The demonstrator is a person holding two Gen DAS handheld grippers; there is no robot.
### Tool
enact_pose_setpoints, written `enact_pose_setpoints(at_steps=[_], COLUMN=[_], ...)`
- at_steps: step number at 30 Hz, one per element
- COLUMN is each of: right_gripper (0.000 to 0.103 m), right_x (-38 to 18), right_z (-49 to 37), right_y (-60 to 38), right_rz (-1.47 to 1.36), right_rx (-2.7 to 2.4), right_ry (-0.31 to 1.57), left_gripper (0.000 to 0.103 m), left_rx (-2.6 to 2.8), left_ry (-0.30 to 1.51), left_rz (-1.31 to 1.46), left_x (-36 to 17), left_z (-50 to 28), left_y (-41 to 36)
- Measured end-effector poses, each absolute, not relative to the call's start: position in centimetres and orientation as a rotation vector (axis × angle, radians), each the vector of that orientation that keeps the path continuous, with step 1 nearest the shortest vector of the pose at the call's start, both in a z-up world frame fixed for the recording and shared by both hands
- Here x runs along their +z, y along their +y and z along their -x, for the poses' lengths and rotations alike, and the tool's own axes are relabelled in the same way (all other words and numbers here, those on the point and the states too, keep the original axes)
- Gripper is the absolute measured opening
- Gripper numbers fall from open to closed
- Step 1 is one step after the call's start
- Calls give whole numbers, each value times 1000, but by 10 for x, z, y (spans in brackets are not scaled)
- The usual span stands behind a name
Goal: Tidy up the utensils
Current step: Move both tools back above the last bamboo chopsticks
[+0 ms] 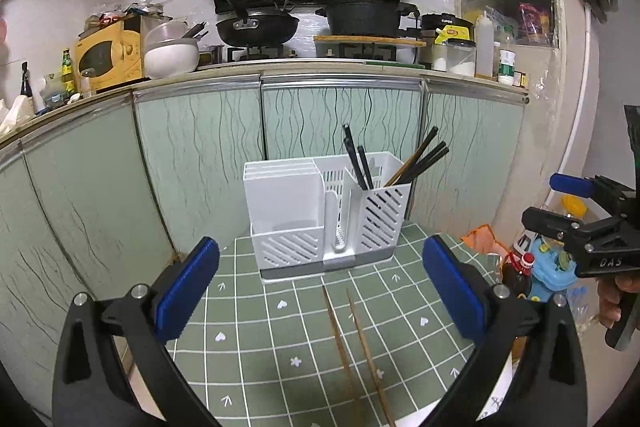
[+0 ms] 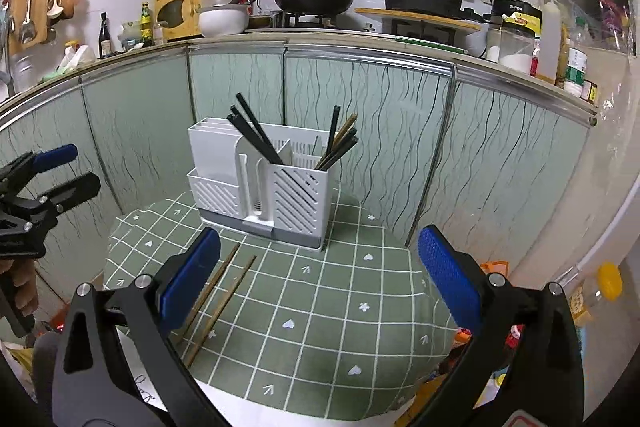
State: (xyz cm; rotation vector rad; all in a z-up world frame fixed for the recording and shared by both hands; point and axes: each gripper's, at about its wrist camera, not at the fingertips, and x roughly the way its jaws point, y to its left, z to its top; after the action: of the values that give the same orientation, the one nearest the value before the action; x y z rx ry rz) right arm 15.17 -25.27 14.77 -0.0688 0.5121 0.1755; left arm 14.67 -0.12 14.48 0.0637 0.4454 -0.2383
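Observation:
A white slotted utensil holder (image 1: pixel 326 215) (image 2: pixel 260 179) stands at the back of a green checked table (image 1: pixel 280 339) (image 2: pixel 320 307). Several dark and wooden chopsticks (image 1: pixel 416 159) (image 2: pixel 340 143) lean in its right compartment, with black ones (image 1: pixel 358 161) (image 2: pixel 254 135) in the middle one. Two wooden chopsticks (image 1: pixel 352 343) (image 2: pixel 218 301) lie flat on the cloth in front. My left gripper (image 1: pixel 320 287) hovers open above them, empty. My right gripper (image 2: pixel 320 279) is open and empty too, right of the loose pair. It also shows at the right edge of the left wrist view (image 1: pixel 560 203).
Pale green cabinet doors (image 1: pixel 200 155) rise right behind the table. Bottles (image 1: pixel 524 267) and bags crowd the floor to the table's right. A person's hand (image 2: pixel 20 283) holds the left gripper at the left edge. Pans and a pot sit on the stove above.

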Motion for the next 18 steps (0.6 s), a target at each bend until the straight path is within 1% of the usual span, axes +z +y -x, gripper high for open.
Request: enact_pose_setpoints(at_steps=[11, 18], right_gripper=[95, 95], right_x=[116, 86], right_z=[-138, -131], right_y=[-245, -239], right_rz=[76, 77], right_rx=[174, 187], right_ry=[516, 552], left_gripper=[98, 98], left_rx=[-224, -217], left_ry=[466, 487], left_rz=[-51, -53], left_x=[112, 79], left_z=[-127, -120], left_y=[13, 23])
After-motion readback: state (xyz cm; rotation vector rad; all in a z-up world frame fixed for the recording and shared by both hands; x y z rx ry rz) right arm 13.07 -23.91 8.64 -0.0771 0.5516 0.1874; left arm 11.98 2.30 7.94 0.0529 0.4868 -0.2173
